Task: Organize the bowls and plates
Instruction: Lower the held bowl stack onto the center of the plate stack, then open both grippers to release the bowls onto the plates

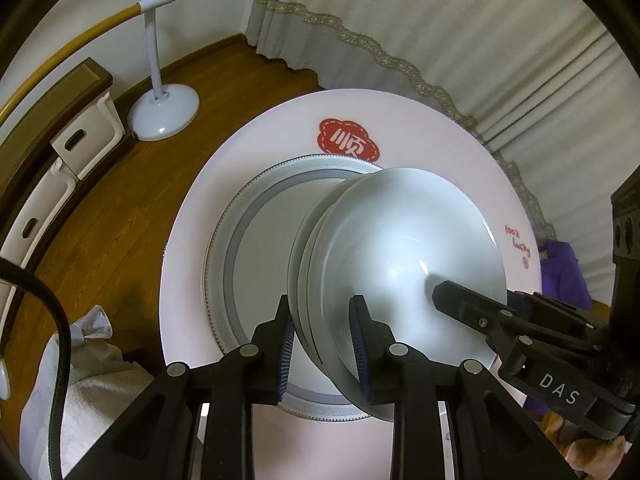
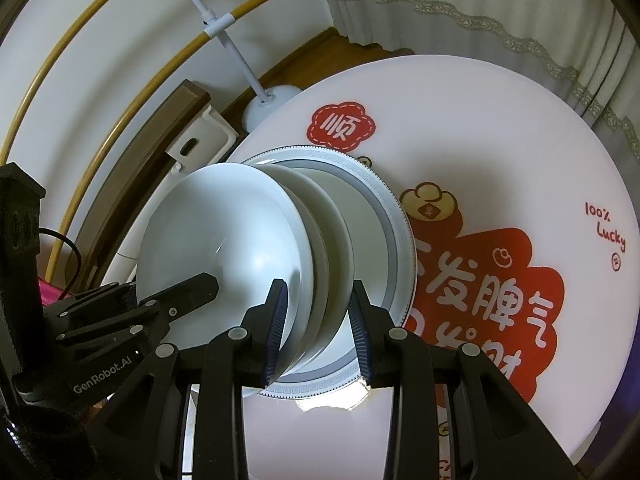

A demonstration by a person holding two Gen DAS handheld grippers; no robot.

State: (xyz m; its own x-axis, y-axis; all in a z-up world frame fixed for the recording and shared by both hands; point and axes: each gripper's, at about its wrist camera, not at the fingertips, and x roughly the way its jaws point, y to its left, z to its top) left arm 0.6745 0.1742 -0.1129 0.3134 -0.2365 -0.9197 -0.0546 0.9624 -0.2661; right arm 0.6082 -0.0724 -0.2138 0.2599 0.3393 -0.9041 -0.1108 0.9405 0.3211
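A stack of three nested white bowls (image 1: 400, 248) (image 2: 224, 236) sits over a large plate with a grey patterned rim (image 1: 240, 216) (image 2: 396, 236) on the round white table (image 1: 420, 148) (image 2: 480, 120). Whether the stack rests on the plate or hangs just above it I cannot tell. My left gripper (image 1: 323, 344) is shut on the stack's near rim, one pad inside the top bowl and one outside. My right gripper (image 2: 318, 332) clamps the opposite rim the same way. Each view shows the other gripper's finger (image 1: 460, 304) (image 2: 192, 288) reaching into the top bowl.
The table cover has red printed patches (image 2: 480, 300) and a torn spot (image 2: 332, 400) near the plate. Beyond the table's edge are a wooden floor, a white stand base (image 1: 164, 112), white storage boxes (image 1: 86, 136), a curtain (image 1: 440, 20) and a cloth bundle (image 1: 92, 392).
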